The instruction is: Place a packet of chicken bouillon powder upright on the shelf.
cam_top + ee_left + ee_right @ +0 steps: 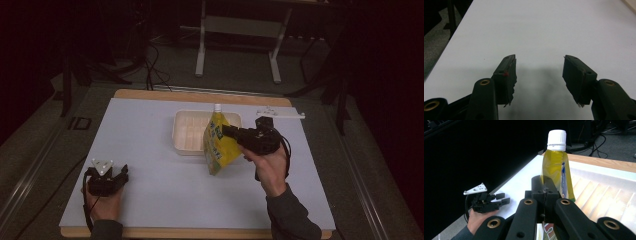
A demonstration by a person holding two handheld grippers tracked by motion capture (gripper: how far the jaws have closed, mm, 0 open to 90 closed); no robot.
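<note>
We see the left hand (pixel 102 202) at about seven o'clock on the table, holding the left gripper (pixel 121 175) low, its jaws spread wide apart and empty. Toward four o'clock, the right forearm (in a dark sleeve) rises to the right hand (pixel 267 167), whose right gripper (pixel 226 131) points toward nine o'clock, jaws pressed together.

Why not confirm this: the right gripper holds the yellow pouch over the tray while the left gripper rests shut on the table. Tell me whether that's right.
Not quite. The left gripper is open, jaws wide apart with nothing between them, as the left gripper view shows. The right gripper does hold the yellow pouch by the tray.
</note>
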